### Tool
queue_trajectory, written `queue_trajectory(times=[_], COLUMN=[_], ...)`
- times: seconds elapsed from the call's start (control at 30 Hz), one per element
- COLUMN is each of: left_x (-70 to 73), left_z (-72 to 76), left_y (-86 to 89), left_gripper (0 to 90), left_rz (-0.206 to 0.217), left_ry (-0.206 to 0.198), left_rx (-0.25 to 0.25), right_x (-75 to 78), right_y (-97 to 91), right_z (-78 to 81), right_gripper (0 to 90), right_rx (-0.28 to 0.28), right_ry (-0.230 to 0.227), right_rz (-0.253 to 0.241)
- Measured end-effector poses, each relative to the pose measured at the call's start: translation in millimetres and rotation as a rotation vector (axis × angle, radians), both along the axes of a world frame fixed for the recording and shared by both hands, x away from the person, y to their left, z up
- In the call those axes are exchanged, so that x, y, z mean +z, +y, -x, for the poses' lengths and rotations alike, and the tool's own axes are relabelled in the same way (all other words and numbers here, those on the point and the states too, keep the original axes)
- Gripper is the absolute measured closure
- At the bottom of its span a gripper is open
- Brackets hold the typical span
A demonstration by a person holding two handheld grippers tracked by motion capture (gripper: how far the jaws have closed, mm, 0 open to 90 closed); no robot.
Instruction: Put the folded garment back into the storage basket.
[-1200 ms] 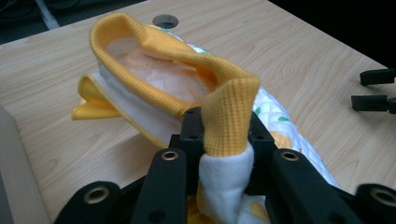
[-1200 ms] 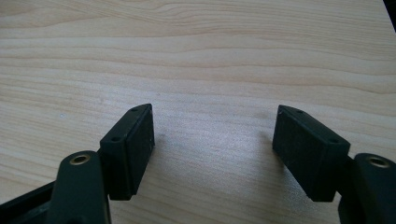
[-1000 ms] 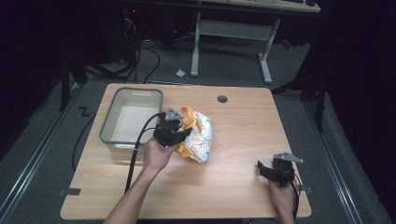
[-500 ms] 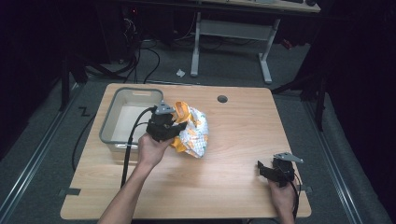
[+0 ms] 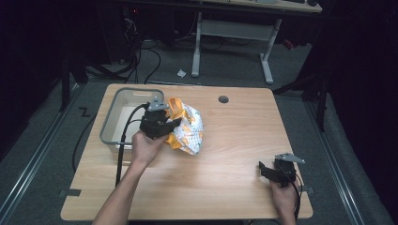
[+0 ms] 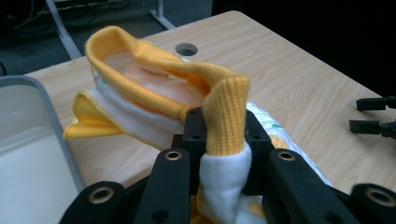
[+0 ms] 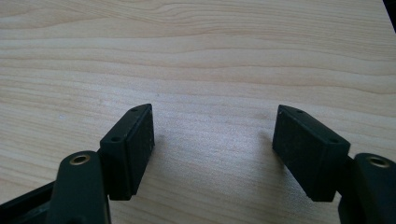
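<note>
A small white garment with a printed pattern and yellow ribbed trim (image 5: 187, 129) lies bunched on the wooden table (image 5: 234, 140), partly lifted at its left side. My left gripper (image 5: 162, 123) is shut on the yellow trim (image 6: 226, 116), which folds over between its jaws in the left gripper view. The rest of the garment (image 6: 140, 88) hangs open beyond the jaws. My right gripper (image 5: 268, 169) rests near the table's front right corner, its jaws (image 7: 212, 149) open over bare wood with nothing between them.
A grey rectangular bin (image 5: 109, 129) stands on the table's left side, right beside the garment; its rim (image 6: 51, 121) appears in the left gripper view. A round cable hole (image 5: 223, 99) sits near the far edge. Desk legs and cables lie on the floor beyond.
My left gripper has moved toward the bin and a little upward, pulling the garment's trim with it. The right gripper has stayed put.
</note>
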State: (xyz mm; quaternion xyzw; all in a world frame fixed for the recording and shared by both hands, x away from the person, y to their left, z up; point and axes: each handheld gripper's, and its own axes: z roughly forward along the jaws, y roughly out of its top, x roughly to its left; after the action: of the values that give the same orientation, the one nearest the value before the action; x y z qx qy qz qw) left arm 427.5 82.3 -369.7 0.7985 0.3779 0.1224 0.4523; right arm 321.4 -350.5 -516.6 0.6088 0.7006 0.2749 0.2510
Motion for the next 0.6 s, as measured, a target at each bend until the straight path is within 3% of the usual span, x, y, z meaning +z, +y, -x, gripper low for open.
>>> queue_trajectory(times=[0.6], left_x=[10.7], left_z=[-6.2], left_y=[36.5], left_gripper=[77.8], left_rz=[-0.009], left_ry=[-0.032], left_rx=[0.074], right_x=[0.1], right_y=[0.0], right_z=[-0.2], right_gripper=[29.8], right_rx=[0.0], right_ry=[0.002], right_rz=[-0.001])
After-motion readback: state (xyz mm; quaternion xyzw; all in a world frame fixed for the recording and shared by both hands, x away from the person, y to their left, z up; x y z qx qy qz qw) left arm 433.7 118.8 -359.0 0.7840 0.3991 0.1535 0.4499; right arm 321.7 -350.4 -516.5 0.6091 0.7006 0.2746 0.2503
